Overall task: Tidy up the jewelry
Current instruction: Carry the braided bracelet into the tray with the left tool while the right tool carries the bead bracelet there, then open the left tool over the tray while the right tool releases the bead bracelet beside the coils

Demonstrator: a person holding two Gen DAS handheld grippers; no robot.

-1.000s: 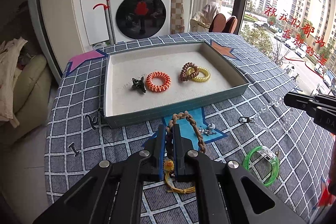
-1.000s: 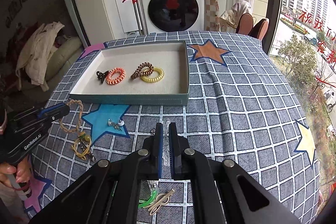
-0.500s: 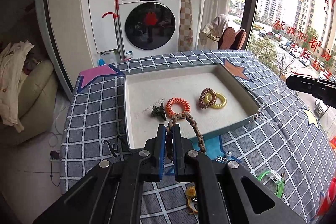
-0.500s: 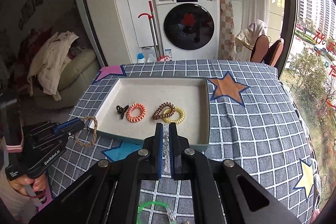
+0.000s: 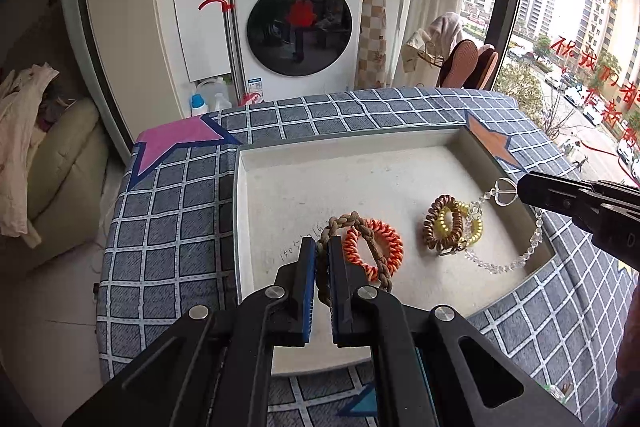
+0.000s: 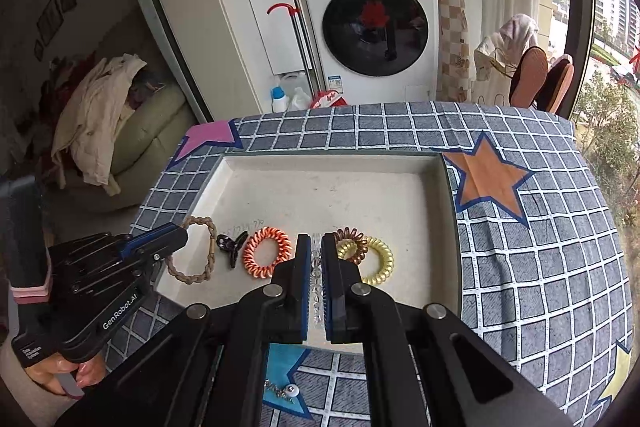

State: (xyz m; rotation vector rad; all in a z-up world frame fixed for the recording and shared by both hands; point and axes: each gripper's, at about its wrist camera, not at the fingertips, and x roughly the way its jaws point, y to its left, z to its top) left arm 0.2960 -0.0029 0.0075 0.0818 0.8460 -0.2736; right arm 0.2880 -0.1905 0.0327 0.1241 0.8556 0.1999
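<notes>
Both grippers hover over the tray (image 5: 400, 151), left gripper (image 5: 322, 263) clamping the braided bracelet (image 5: 374, 247), right gripper (image 6: 316, 259) the crystal necklace (image 5: 508, 263); next, release inside.

Left gripper (image 5: 319, 251): fingers nearly closed, clamped on a braided bracelet (image 5: 370, 243), positioned above the tray (image 5: 472, 143) at its near-left portion. Right gripper (image 6: 316, 247): fingers nearly closed, clamped on a clear bead chain (image 6: 317, 279), positioned above the tray's near edge, right of the left gripper.
</notes>
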